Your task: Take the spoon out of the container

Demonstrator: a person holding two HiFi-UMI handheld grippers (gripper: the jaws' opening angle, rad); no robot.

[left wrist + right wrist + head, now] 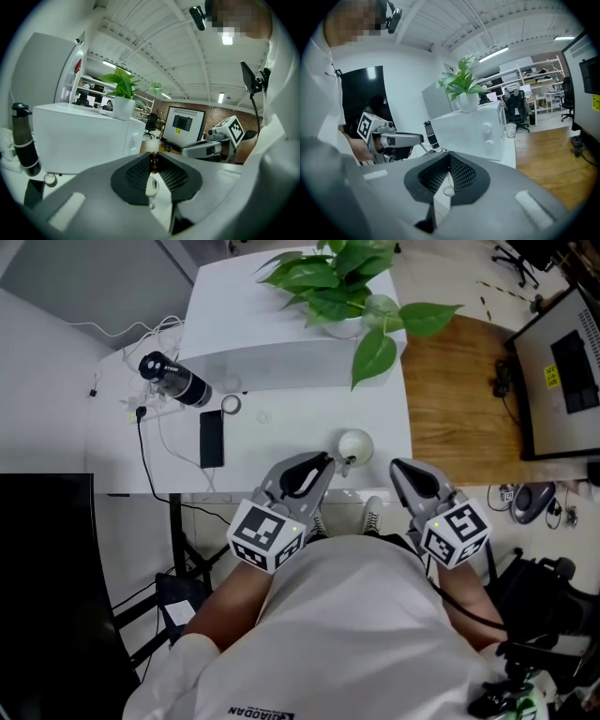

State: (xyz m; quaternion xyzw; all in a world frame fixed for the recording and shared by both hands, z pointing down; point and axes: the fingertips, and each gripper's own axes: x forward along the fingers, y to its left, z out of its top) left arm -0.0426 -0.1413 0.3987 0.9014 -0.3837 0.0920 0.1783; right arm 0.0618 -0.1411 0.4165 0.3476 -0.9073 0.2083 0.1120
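White container (355,444) stands on the white table (281,442) close to its near edge, right of the black phone (211,439). At its near-left rim, the left gripper (324,463) has its jaws set narrow and clamped on the brown handle end of the spoon (153,161), which hangs down toward the container; whether the spoon's lower end is clear of the rim cannot be told. To the right and apart from the container, the right gripper (401,468) has its jaws pressed together with nothing between them.
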